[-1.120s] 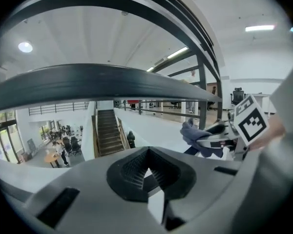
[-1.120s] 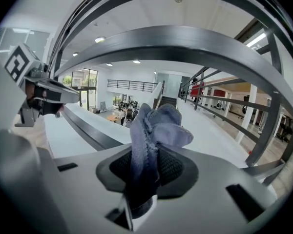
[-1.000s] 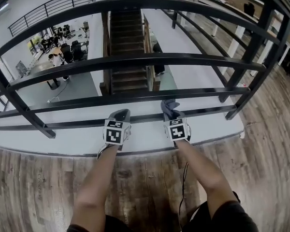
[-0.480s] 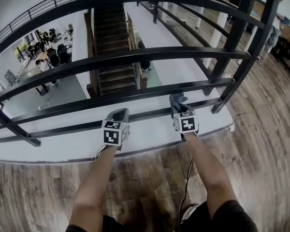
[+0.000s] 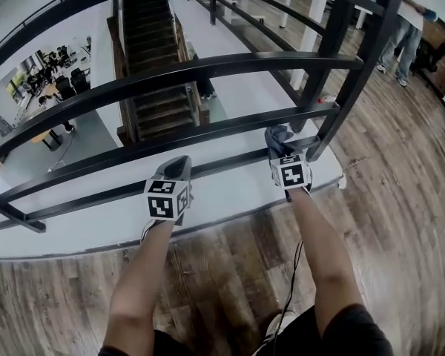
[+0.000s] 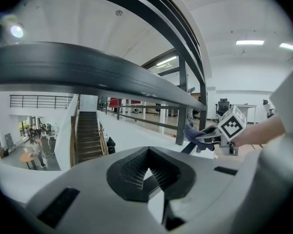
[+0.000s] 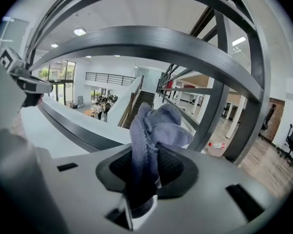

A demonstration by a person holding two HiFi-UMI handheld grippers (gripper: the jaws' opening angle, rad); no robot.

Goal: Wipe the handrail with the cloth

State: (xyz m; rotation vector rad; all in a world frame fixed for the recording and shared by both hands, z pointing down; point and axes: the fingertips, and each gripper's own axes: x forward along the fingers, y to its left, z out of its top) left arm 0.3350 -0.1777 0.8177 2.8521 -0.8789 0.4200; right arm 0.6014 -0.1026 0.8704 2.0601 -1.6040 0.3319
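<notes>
Right gripper (image 5: 281,150): jaws clamped on the cloth (image 5: 277,134). In the right gripper view the blue-grey wad stands up out of the closed jaws and bunches at the top. Held this way, a soft free end leads and the hard jaw tips sit back off the metal. The cloth is low on the handrail (image 5: 208,67), at the lower bars just beside the upright post (image 5: 322,73). Neither view tells me whether it actually presses on a bar. Left gripper (image 5: 178,167): jaws drawn together with nothing between them, held out near the lowest bar, well left of the cloth. I judge it idle, placed clear so the wiping side has the run of the bar. I stand on the wooden floor (image 5: 230,273) leaning the grippers forward over the white ledge. Wiping looks barely begun: only this low corner is in reach of the cloth. Next I need firm contact and a slide along the bar away from the post. Risk: the wad is pinched by a narrow fold, and a snag at the post joint could pull it free over the open drop.
</notes>
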